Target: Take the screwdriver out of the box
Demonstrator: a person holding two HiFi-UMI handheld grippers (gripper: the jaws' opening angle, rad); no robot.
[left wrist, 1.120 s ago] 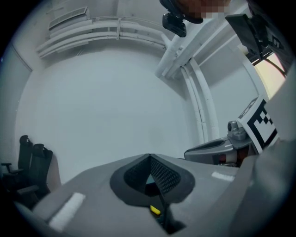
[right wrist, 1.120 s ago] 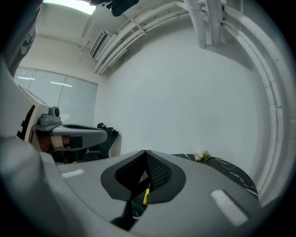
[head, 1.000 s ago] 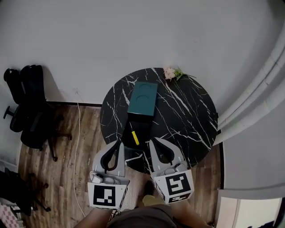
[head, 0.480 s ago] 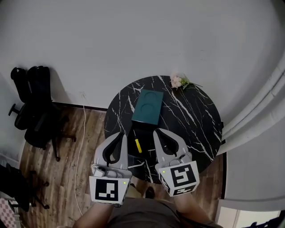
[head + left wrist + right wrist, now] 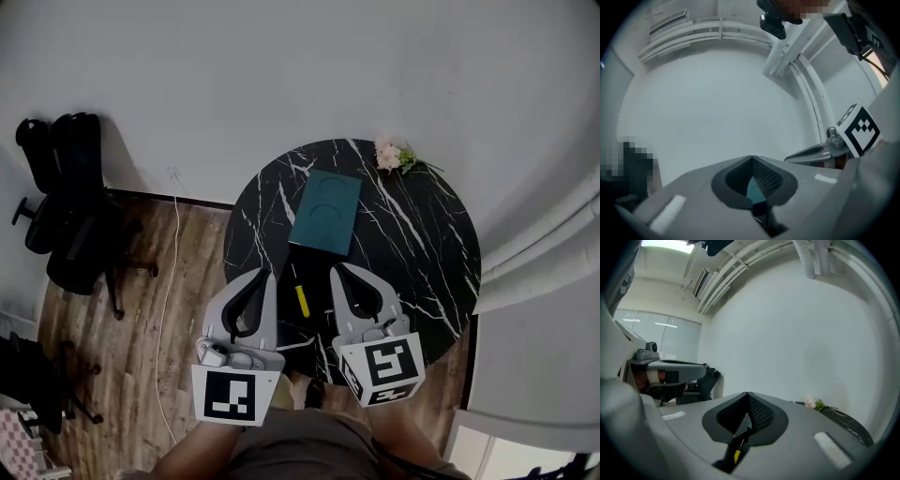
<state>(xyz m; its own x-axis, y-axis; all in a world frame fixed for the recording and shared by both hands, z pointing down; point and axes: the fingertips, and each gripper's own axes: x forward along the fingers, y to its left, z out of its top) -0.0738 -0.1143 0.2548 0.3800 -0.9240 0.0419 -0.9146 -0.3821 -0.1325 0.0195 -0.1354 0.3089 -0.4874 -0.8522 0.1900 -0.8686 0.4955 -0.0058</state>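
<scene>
The left hand-held gripper (image 5: 266, 275) and right hand-held gripper (image 5: 337, 270) are hovering closed and empty either side of the box (image 5: 287, 265), apparently lining up on the screwdriver (image 5: 302, 301) inside.

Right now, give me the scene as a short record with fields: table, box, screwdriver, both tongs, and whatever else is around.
table: round black marble table against a white wall
box: teal box on the table, its dark open part toward the person
screwdriver: yellow-handled screwdriver, apparently lying in that dark open part, between the two tongs, untouched
left tongs: shut, holding nothing
right tongs: shut, holding nothing
other: pink flowers at the table's far edge; black chair on the wood floor to the left
</scene>
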